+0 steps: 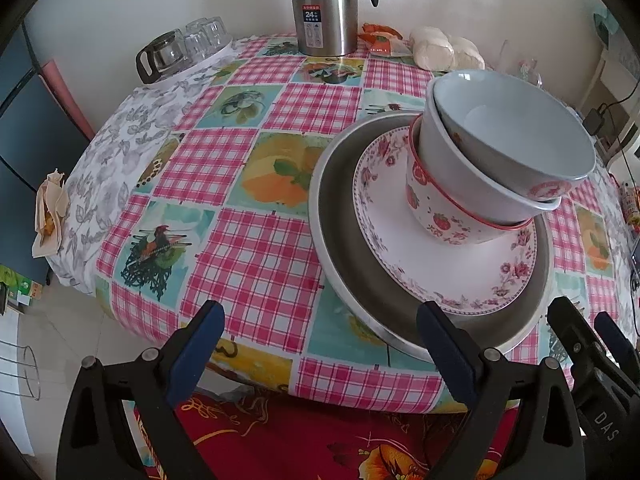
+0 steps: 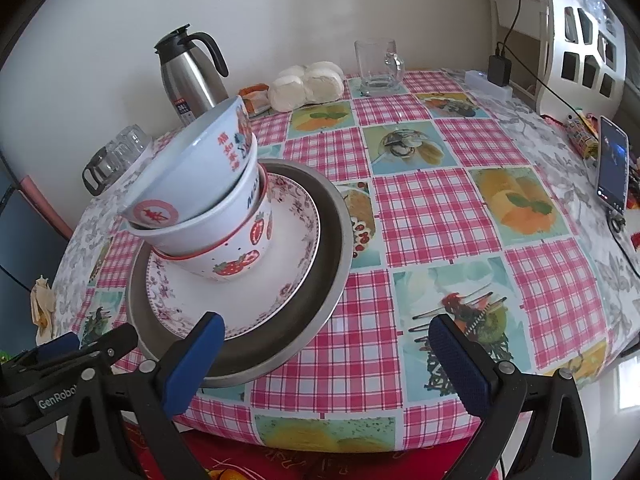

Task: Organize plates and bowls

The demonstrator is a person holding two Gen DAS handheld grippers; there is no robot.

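Observation:
A metal pan (image 1: pixel 340 236) (image 2: pixel 332 216) sits on the round table near its front edge. Inside it lies a floral plate (image 1: pixel 460 272) (image 2: pixel 248 300). On the plate stands a strawberry bowl (image 1: pixel 436 212) (image 2: pixel 240 256), with two pale bowls nested in it, the top bowl (image 1: pixel 516 132) (image 2: pixel 188 168) tilted. My left gripper (image 1: pixel 320 332) stands open at the table's front edge, its right finger by the pan's rim. My right gripper (image 2: pixel 328 344) is open too, its left finger in front of the pan. Neither holds anything.
A steel thermos (image 1: pixel 324 4) (image 2: pixel 188 76), glass cups on a tray (image 1: pixel 188 48) (image 2: pixel 116 152), buns (image 1: pixel 444 52) (image 2: pixel 308 84) and a glass mug (image 2: pixel 378 66) stand along the back. A phone (image 2: pixel 612 164) and cables lie at the far right. A crumpled tissue (image 1: pixel 50 212) rests at the left edge.

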